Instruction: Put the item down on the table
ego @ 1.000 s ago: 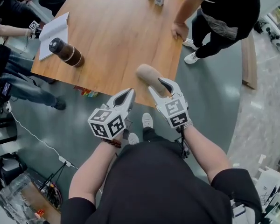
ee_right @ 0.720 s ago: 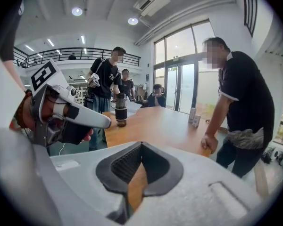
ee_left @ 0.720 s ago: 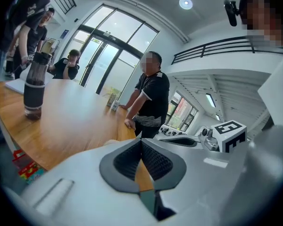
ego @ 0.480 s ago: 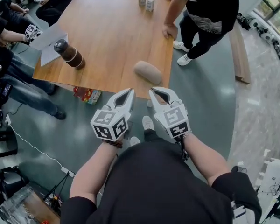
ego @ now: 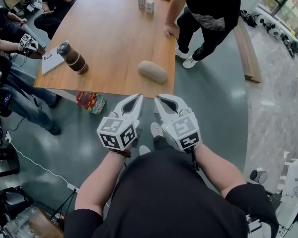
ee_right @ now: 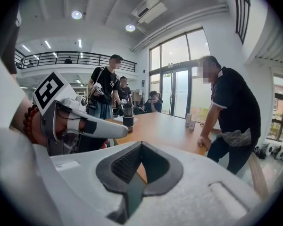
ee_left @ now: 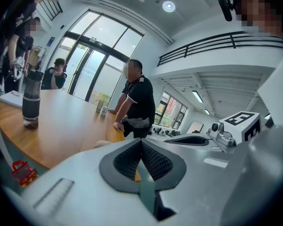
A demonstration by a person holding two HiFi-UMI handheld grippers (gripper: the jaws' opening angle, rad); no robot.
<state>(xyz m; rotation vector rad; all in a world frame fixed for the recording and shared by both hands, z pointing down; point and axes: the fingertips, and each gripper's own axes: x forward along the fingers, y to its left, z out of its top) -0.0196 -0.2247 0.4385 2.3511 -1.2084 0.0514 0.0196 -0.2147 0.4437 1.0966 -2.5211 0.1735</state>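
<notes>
Two hand-held grippers sat side by side at 6 o'clock in my head view, both pointing toward 12 o'clock. The left gripper had its jaws pressed together with nothing between them. The right gripper was closed in the same way and also empty; each gripper's own view showed the dark pads meeting over bare air.

The item, a beige rounded oblong, lay on the wooden table, close to the near edge and apart from both grippers. From the right gripper it was at roughly 12 o'clock, a touch toward 11. From the left gripper it was nearer 1 o'clock. Its long axis ran from about 10 o'clock to 4 o'clock, so the 4 o'clock end pointed toward the right gripper. I judged that gripper marginally nearer, though the two were almost equally placed.

Since the item rested flat on the wood with no jaw touching it, I judged the put-down finished. Any next move would only need the grippers drawn back toward 6 o'clock, away from the table edge.

A dark bottle stood well apart at 10 o'clock. A standing person's hand rested on the table edge at 1 o'clock.
</notes>
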